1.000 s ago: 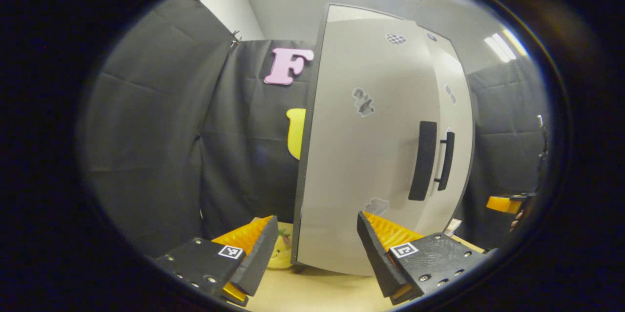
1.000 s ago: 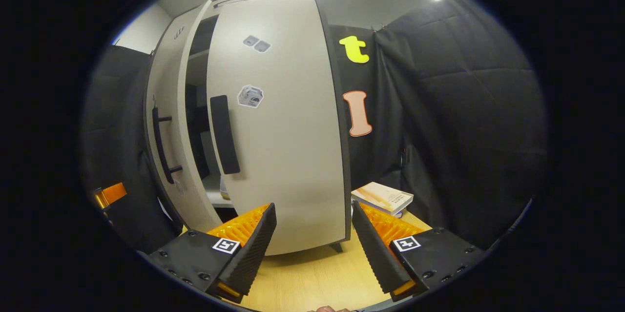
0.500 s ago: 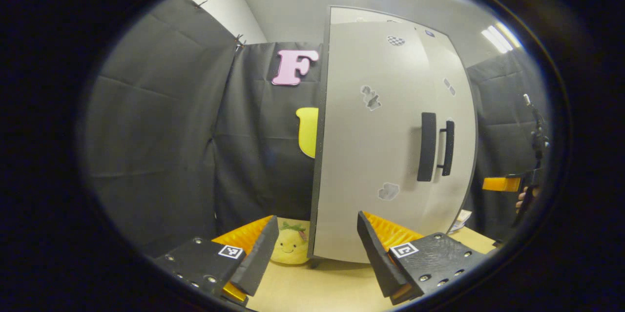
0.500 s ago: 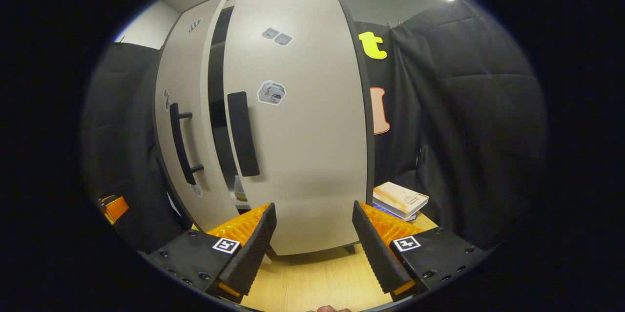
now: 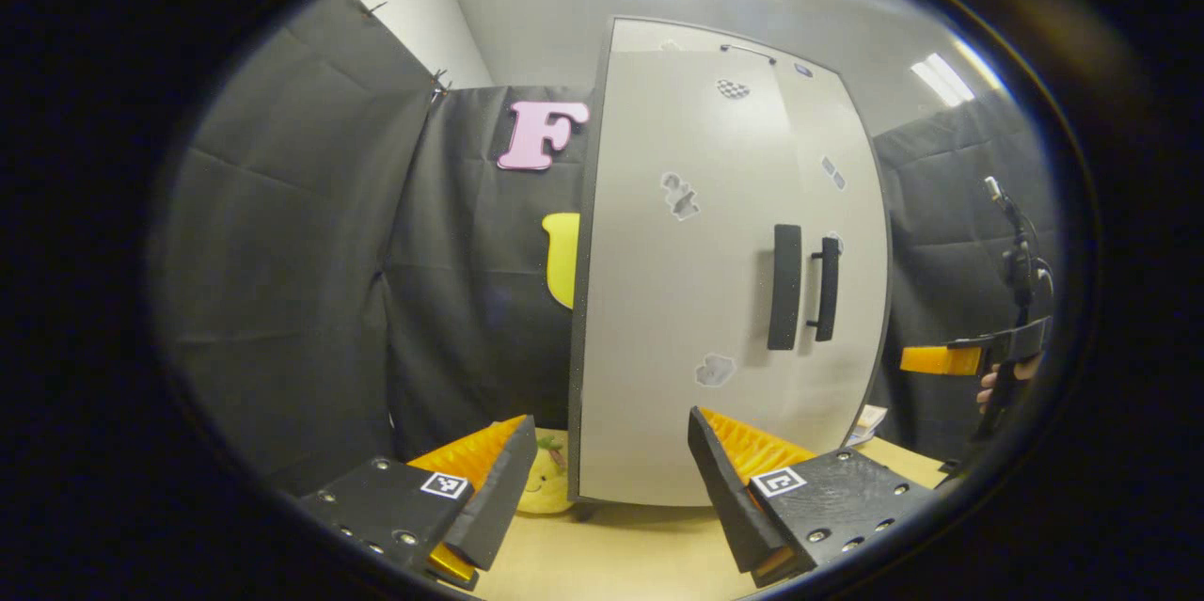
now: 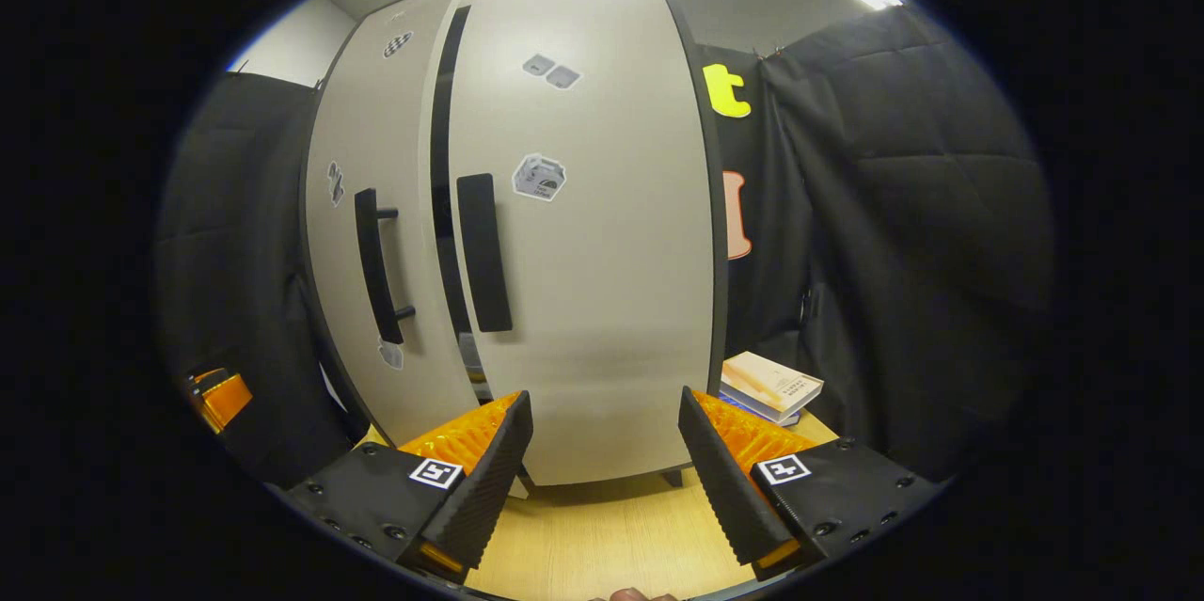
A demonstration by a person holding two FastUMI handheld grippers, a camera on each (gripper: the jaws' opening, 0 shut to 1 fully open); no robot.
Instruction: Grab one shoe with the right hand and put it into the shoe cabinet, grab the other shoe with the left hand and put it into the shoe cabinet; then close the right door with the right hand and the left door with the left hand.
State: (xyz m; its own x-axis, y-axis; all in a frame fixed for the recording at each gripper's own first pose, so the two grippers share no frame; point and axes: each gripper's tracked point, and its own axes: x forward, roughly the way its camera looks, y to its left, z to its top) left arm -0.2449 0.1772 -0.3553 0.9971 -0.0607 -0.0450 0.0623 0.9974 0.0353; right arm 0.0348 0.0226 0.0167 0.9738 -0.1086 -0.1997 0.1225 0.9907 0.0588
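The pale shoe cabinet stands on the wooden top. In the right gripper view its right door (image 6: 593, 253) and left door (image 6: 376, 159) are separated by a narrow dark slit (image 6: 440, 159), each with a black handle (image 6: 483, 253). My right gripper (image 6: 602, 450) is open, empty, a little in front of the right door. In the left gripper view the left door (image 5: 677, 300) faces me and my left gripper (image 5: 607, 479) is open, empty, close to its lower edge. The right gripper (image 5: 941, 359) and its hand are at the far right.
A yellow plush toy (image 5: 546, 479) sits on the wooden top (image 6: 602, 545) left of the cabinet. Stacked books (image 6: 771, 383) lie to the cabinet's right. Black cloth walls close in on both sides. The left gripper (image 6: 221, 394) is at the far left edge.
Both doors have swung inward and the wide opening between them has narrowed to a slit. The cabinet's inside is now almost hidden. Both grippers stayed open.
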